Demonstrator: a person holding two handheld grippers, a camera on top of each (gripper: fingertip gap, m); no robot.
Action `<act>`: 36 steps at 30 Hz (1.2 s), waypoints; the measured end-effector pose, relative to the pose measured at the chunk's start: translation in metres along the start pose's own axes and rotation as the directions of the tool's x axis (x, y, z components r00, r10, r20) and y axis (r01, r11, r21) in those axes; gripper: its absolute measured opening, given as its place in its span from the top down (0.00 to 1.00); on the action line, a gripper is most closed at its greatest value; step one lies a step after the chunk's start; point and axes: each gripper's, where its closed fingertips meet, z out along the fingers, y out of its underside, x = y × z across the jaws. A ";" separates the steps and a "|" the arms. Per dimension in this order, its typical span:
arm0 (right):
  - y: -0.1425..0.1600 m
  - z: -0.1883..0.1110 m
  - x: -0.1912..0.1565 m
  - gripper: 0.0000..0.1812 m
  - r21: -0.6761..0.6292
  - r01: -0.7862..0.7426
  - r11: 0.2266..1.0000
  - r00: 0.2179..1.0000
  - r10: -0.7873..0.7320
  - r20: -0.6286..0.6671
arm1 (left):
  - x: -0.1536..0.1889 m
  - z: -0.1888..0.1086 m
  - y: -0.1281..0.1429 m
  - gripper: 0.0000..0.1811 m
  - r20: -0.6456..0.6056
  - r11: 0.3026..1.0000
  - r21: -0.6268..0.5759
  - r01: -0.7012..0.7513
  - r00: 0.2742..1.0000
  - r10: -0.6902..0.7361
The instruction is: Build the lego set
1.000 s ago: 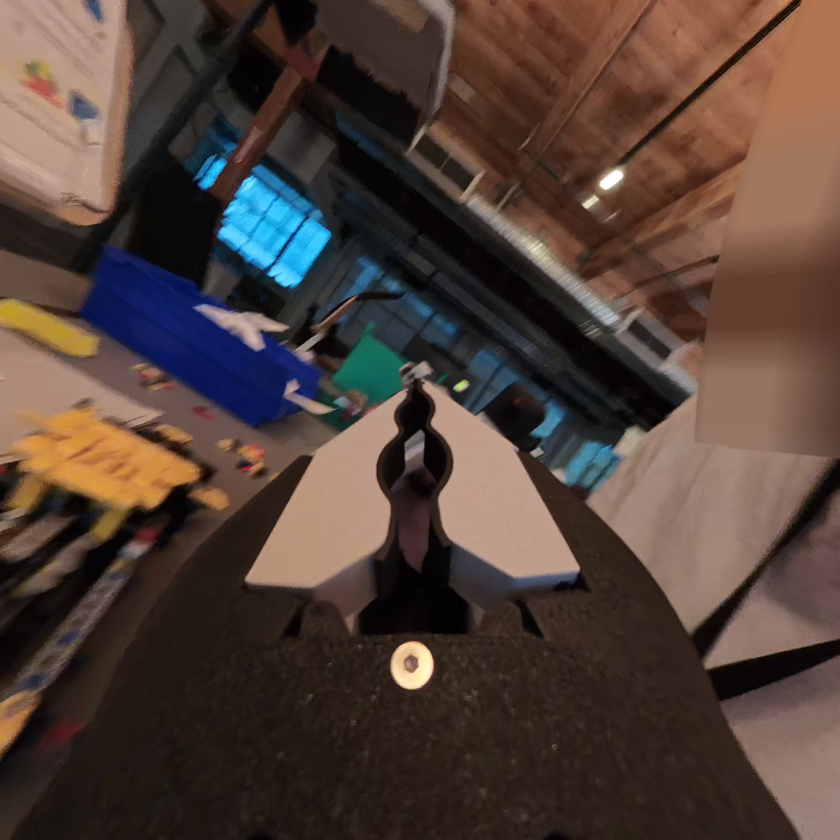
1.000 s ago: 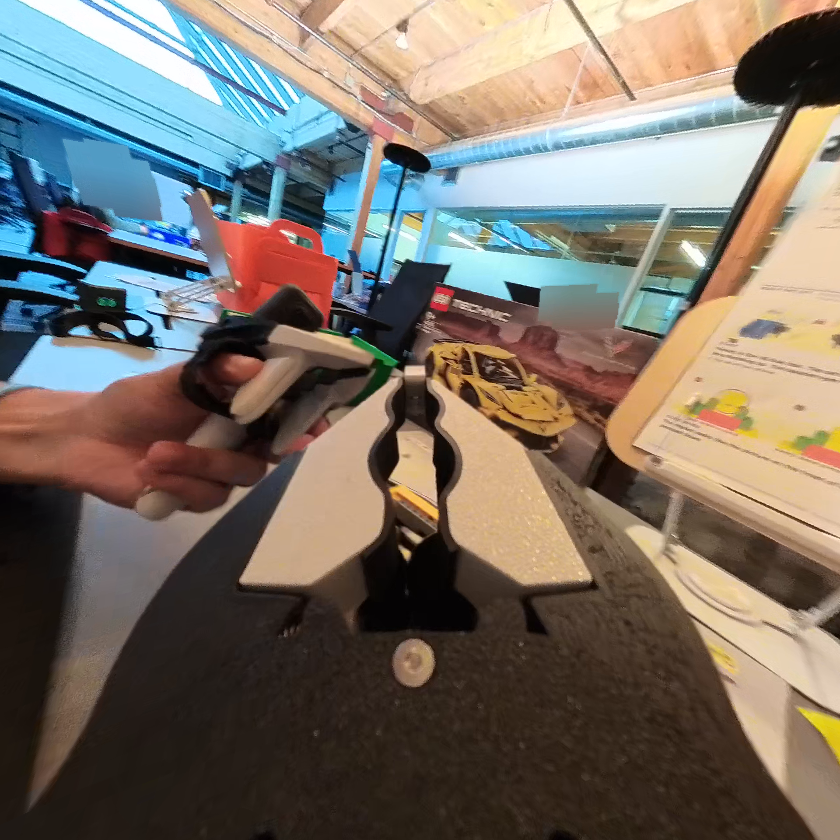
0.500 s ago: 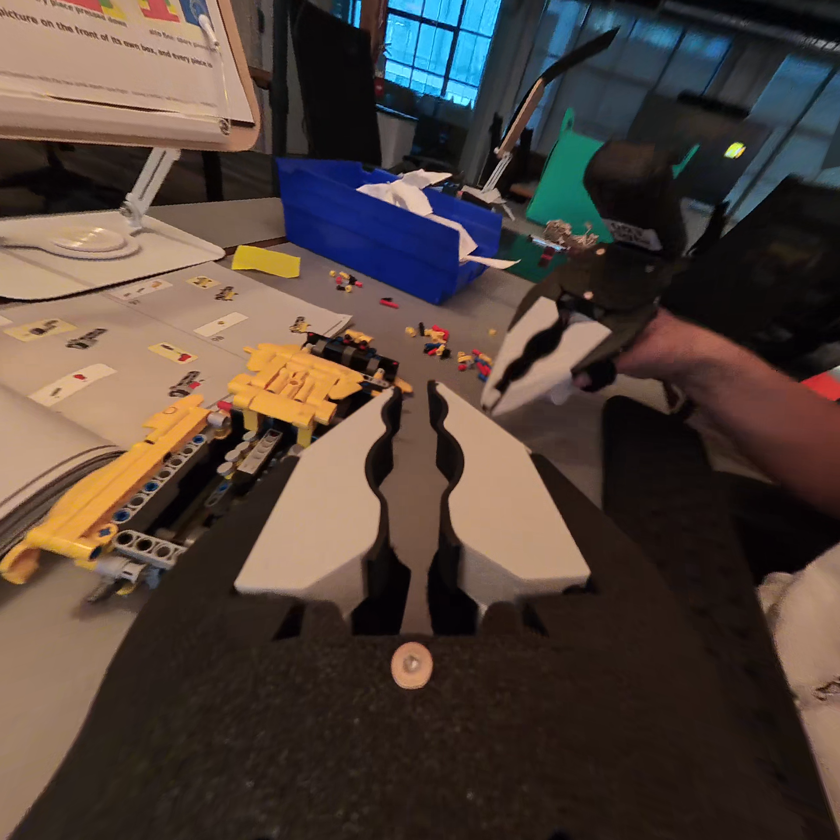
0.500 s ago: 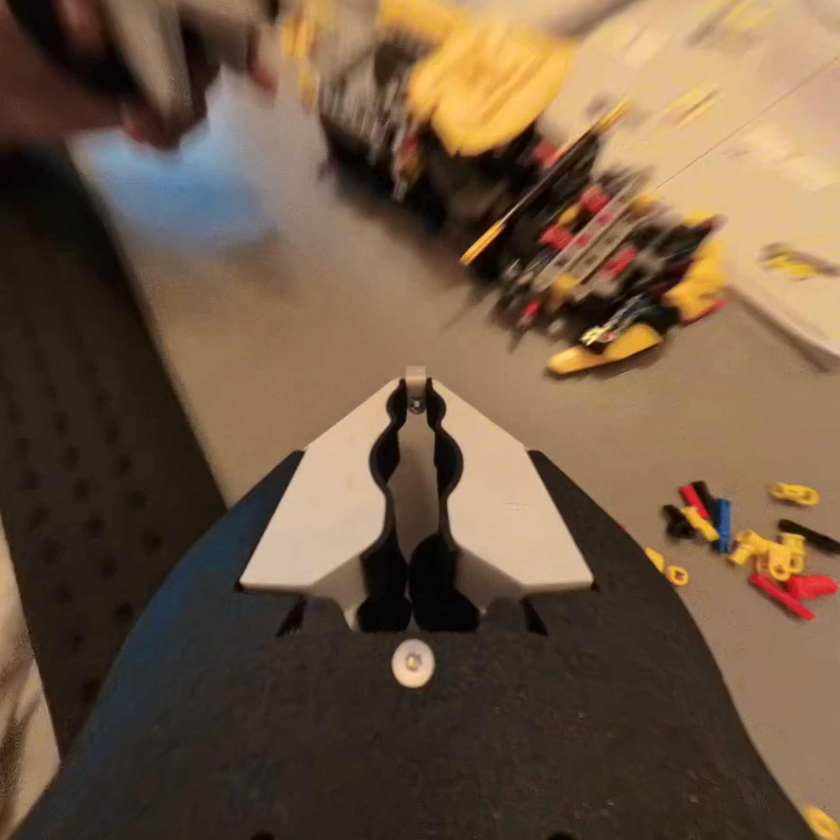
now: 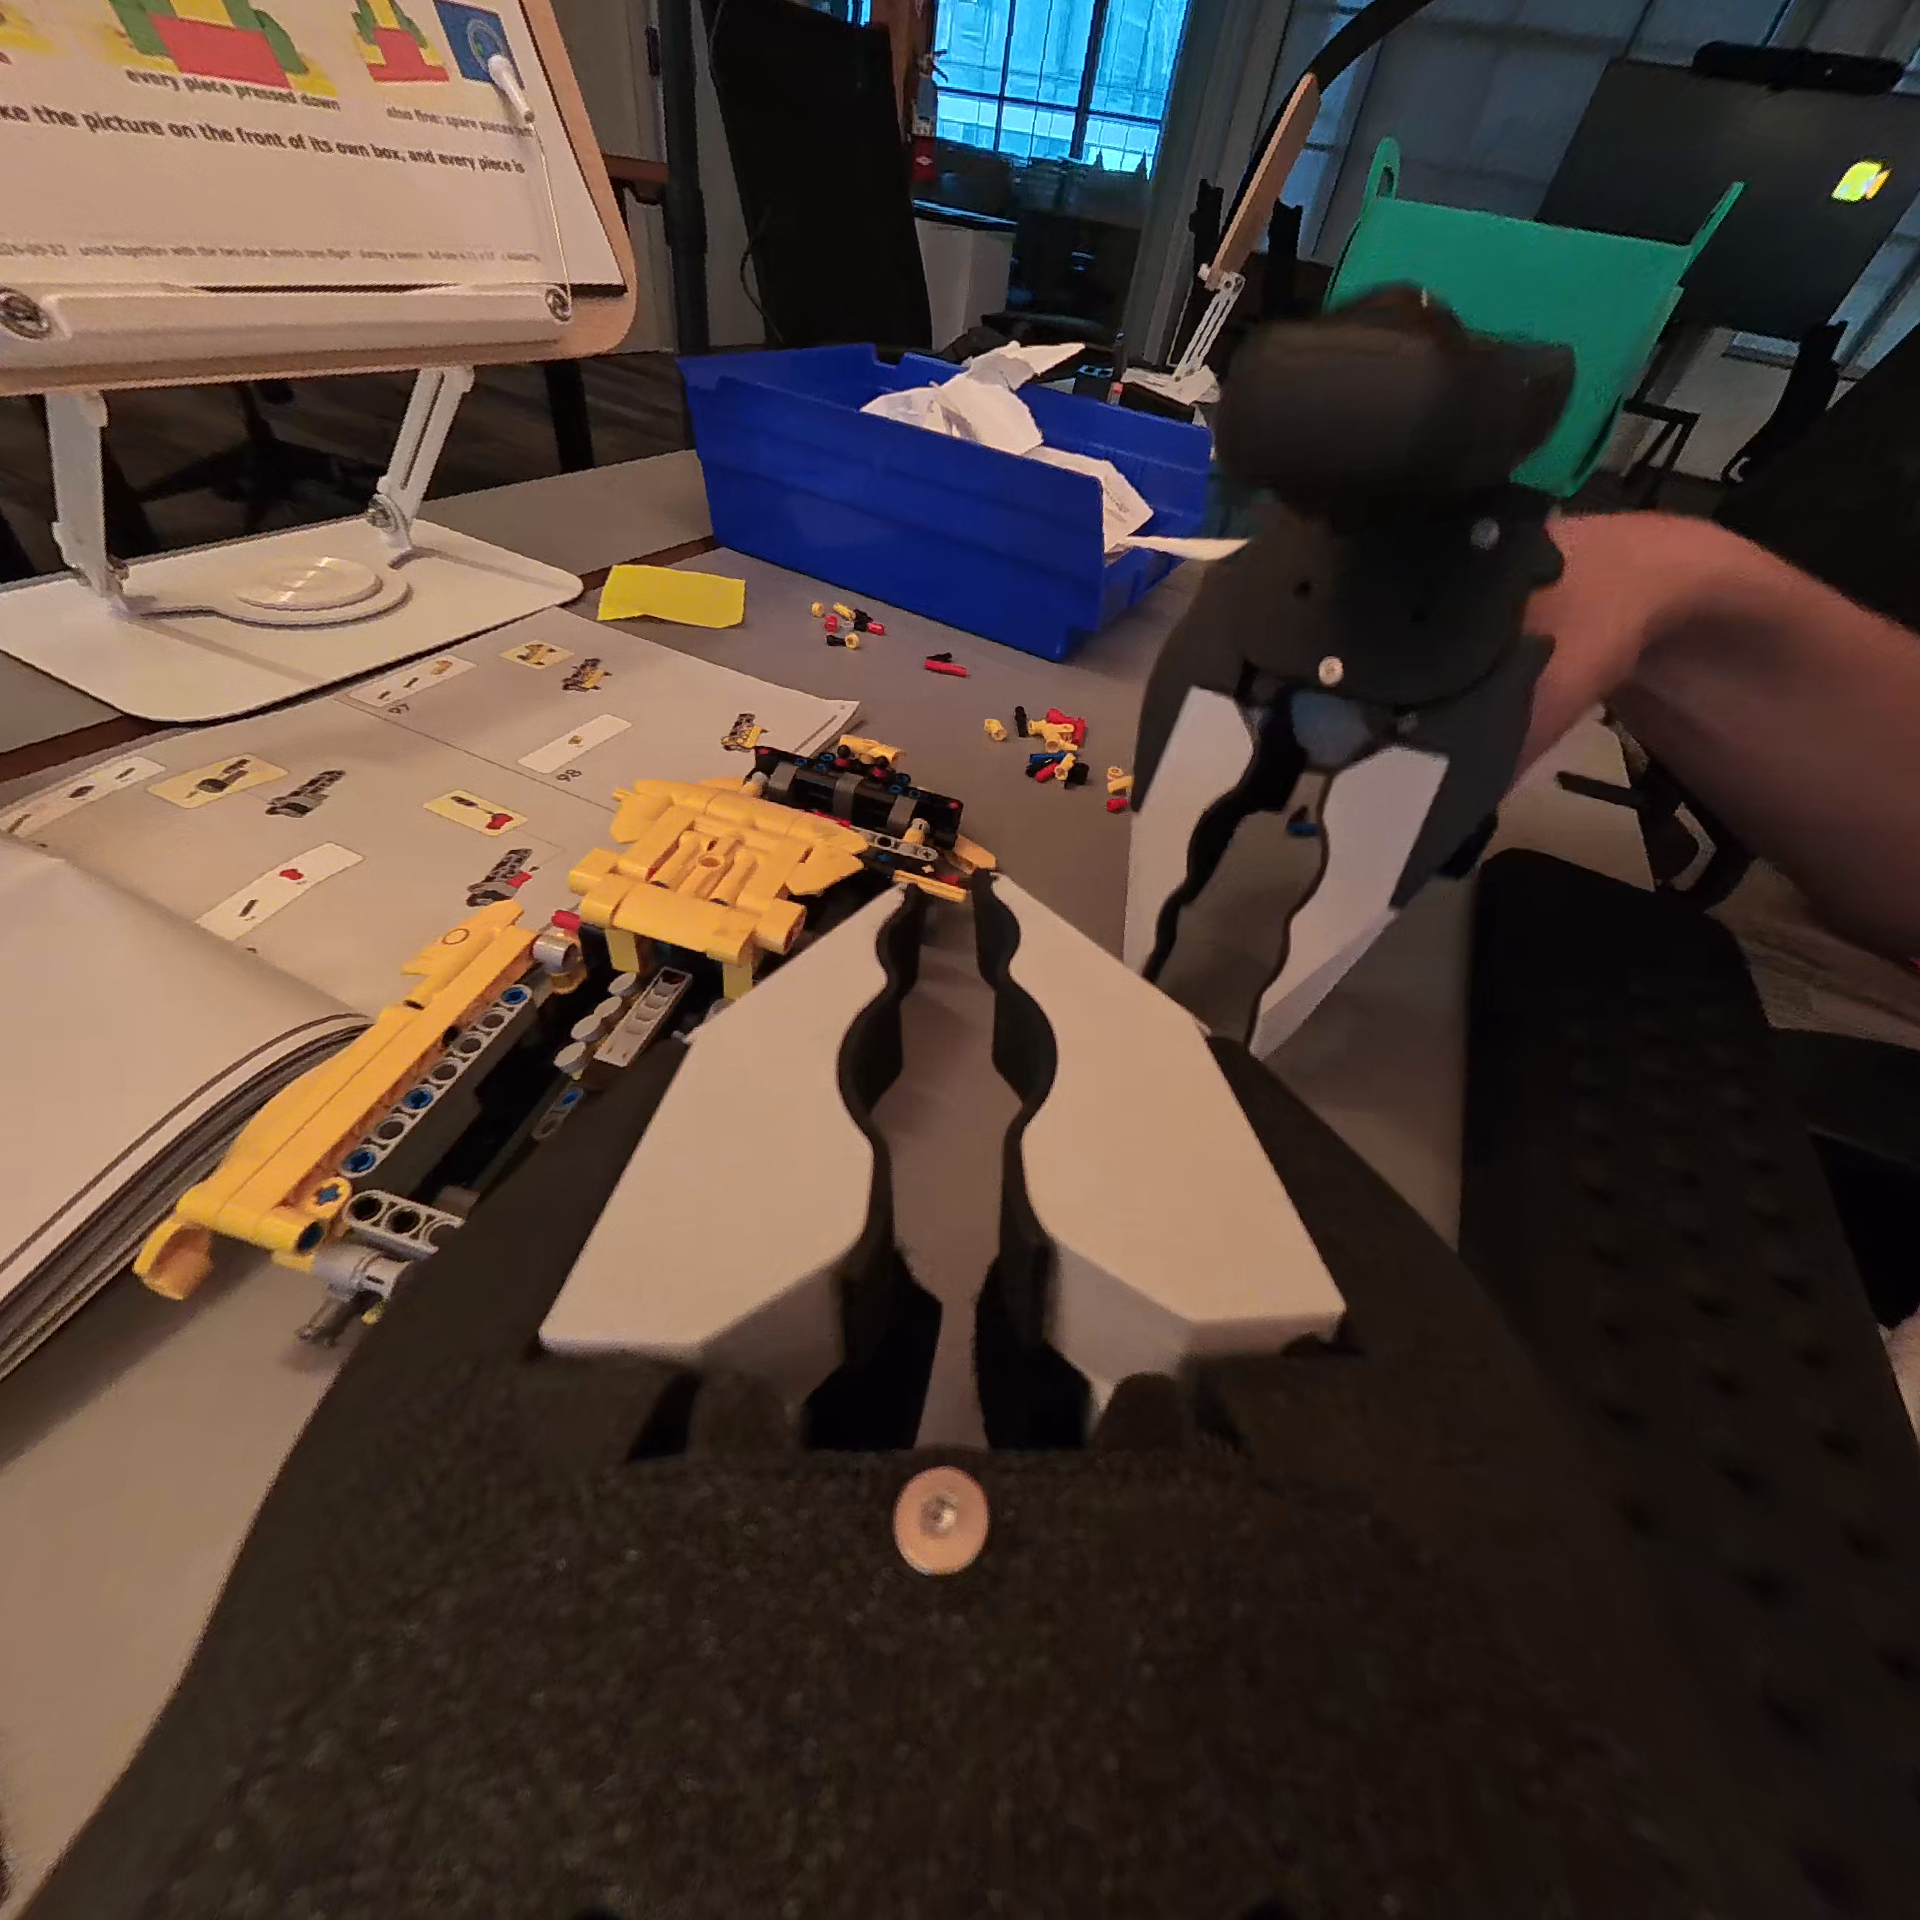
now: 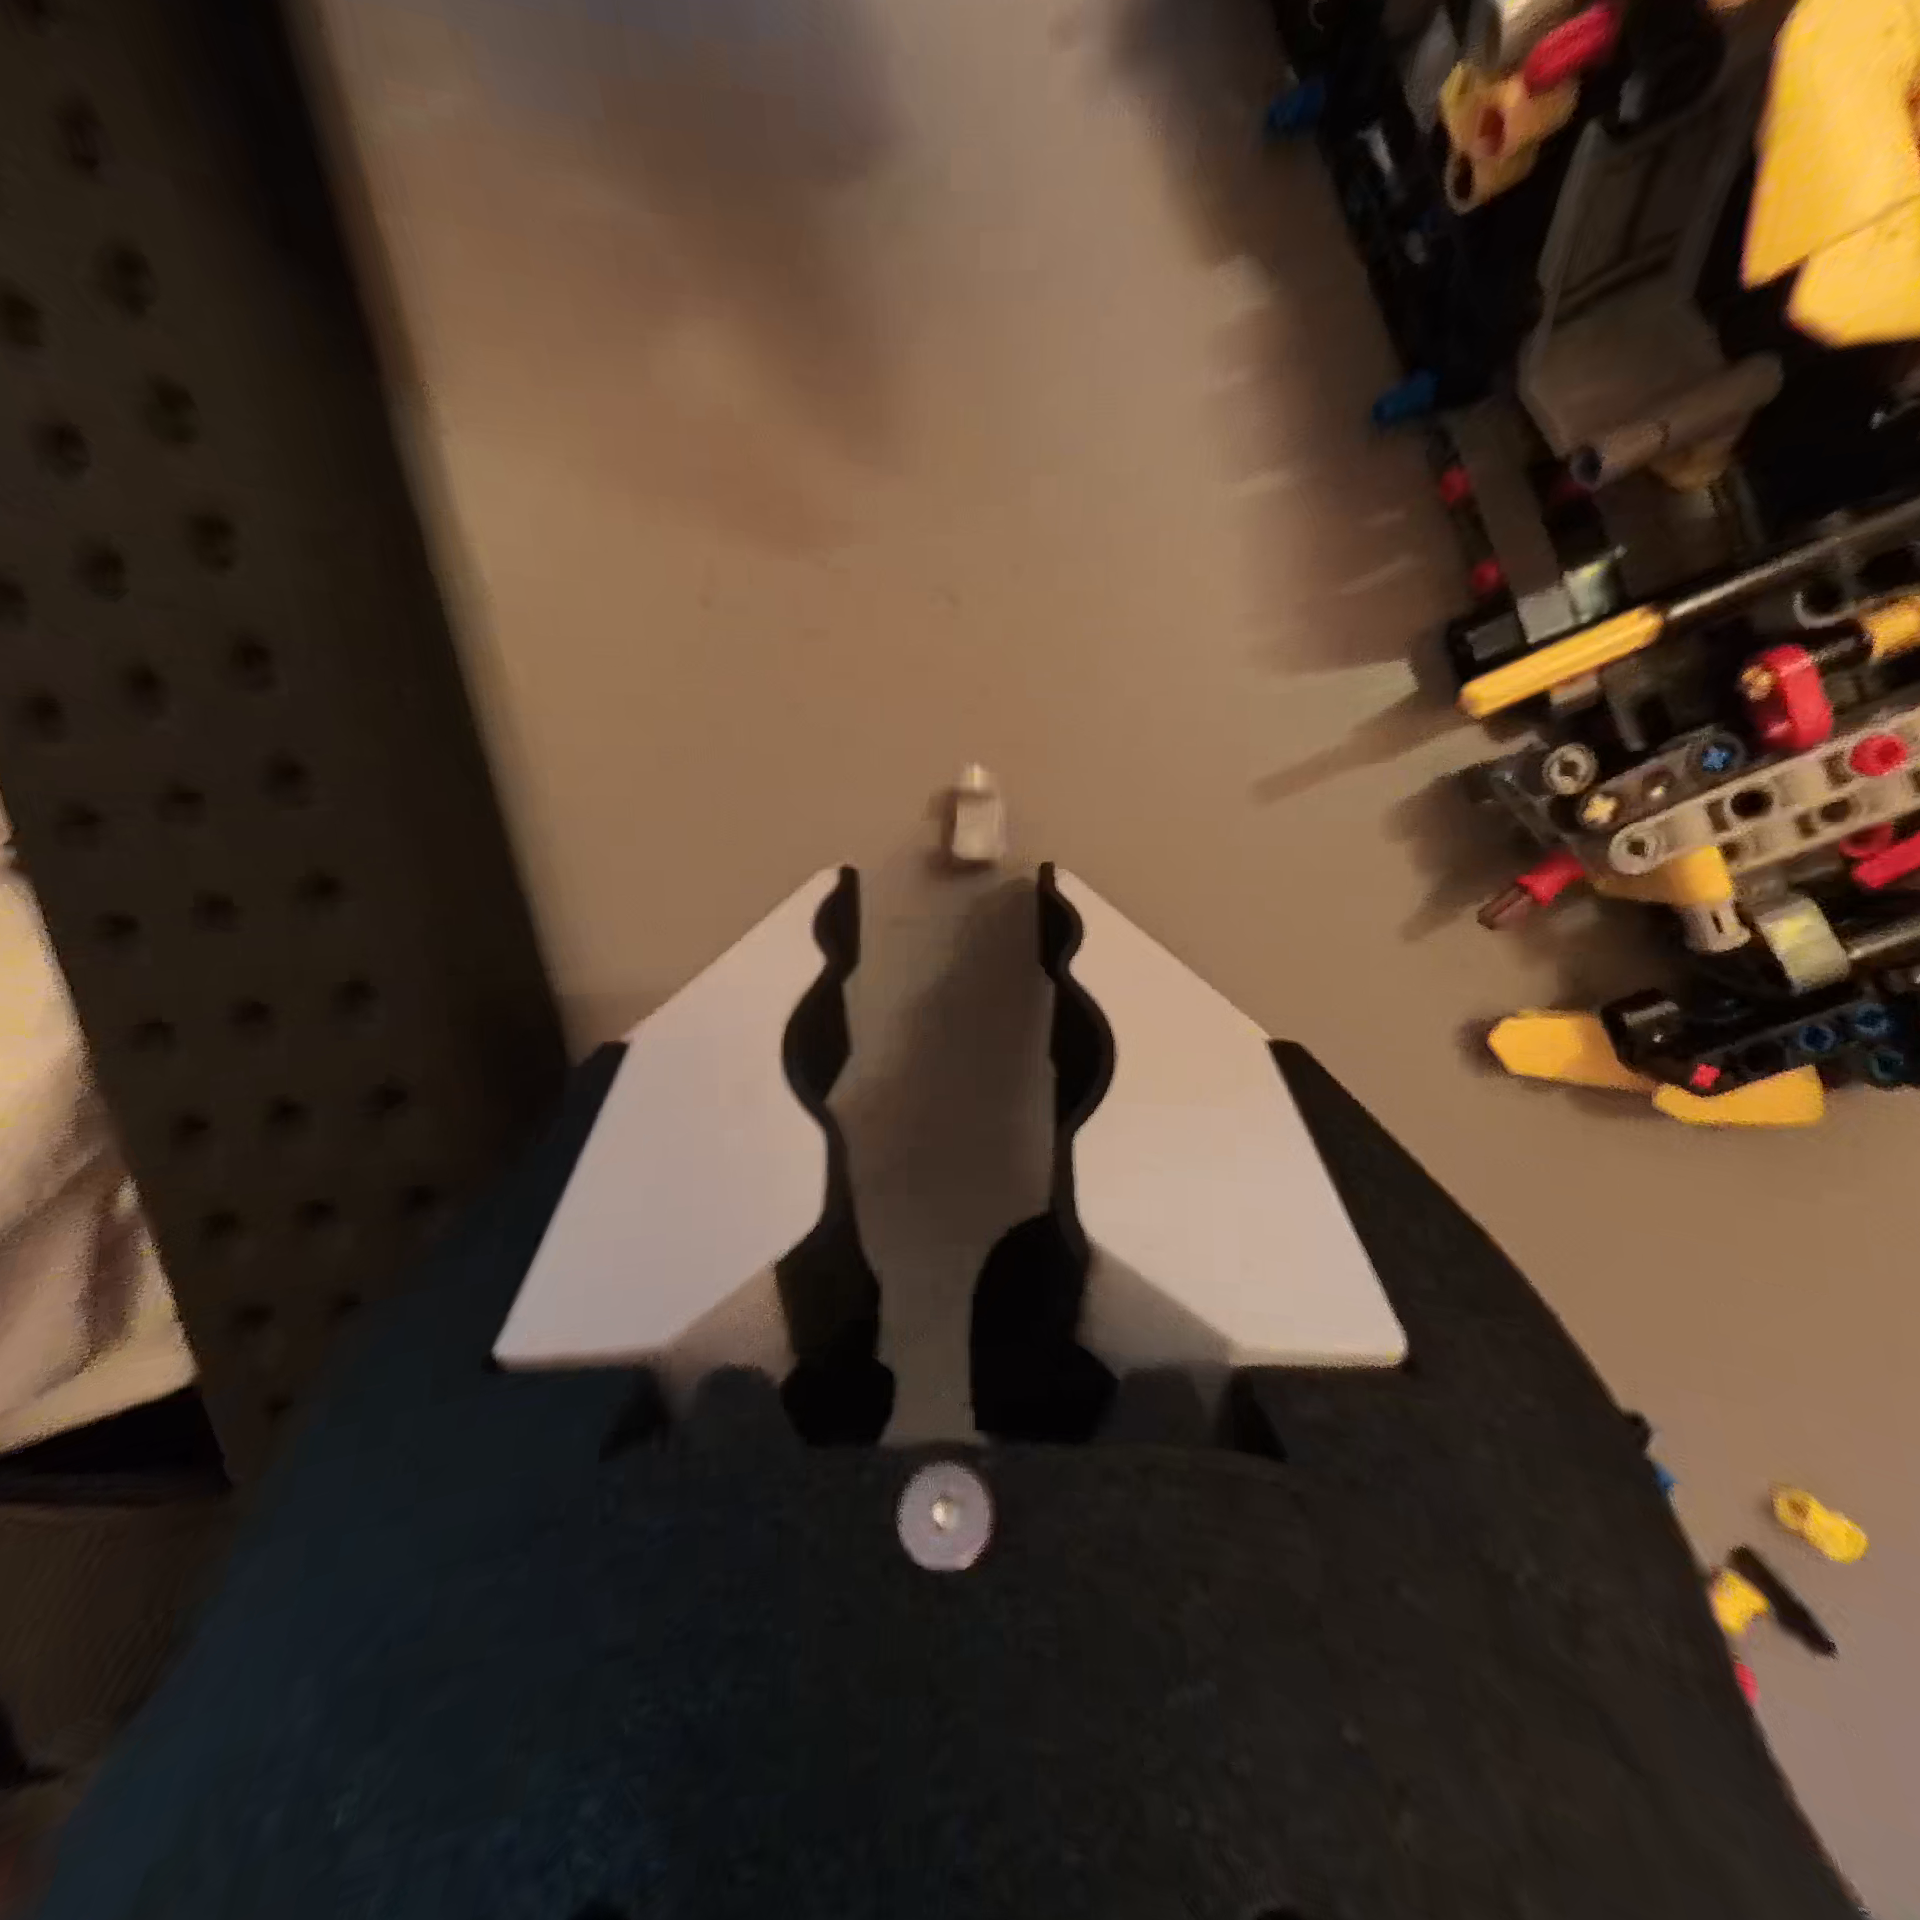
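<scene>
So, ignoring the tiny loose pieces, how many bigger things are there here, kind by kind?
Grippers: 2 (left gripper, right gripper)
Half-built yellow model: 1
Open instruction booklet: 1
Blue bin: 1
Sheet stand: 1
Yellow paper slip: 1
Total: 7

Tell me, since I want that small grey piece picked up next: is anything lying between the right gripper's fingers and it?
Nothing visible does. The small grey piece lies alone on bare grey table, just beyond the tips of the open right gripper. The half-built yellow and black model sits well off to the side.
</scene>
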 end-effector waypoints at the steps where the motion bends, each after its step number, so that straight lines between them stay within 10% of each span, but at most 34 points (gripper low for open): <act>1: -0.003 -0.008 0.003 0.79 0.012 0.024 1.000 0.999 -0.024 0.024 | 0.000 0.000 0.000 0.95 0.000 1.000 -0.001 -0.002 1.000 0.002; 6: -0.035 -0.064 0.104 0.87 0.077 0.220 0.972 0.961 -0.203 -0.187 | 0.002 -0.002 -0.003 0.95 -0.013 1.000 0.013 0.014 1.000 -0.014; 9: -0.029 -0.051 0.146 0.85 -0.099 0.312 0.945 0.929 -0.325 -0.177 | 0.003 -0.003 -0.004 0.95 -0.014 1.000 0.018 0.013 1.000 -0.012; 22: -0.012 -0.019 0.154 0.91 -0.451 0.440 0.777 0.865 -0.501 -0.018 | 0.013 -0.005 -0.011 0.96 -0.059 0.999 0.045 0.013 0.998 -0.010; 36: -0.026 -0.037 0.149 0.92 -0.442 0.440 0.782 0.856 -0.513 -0.056 | 0.015 -0.004 -0.009 0.96 -0.048 0.999 0.036 -0.023 0.999 0.025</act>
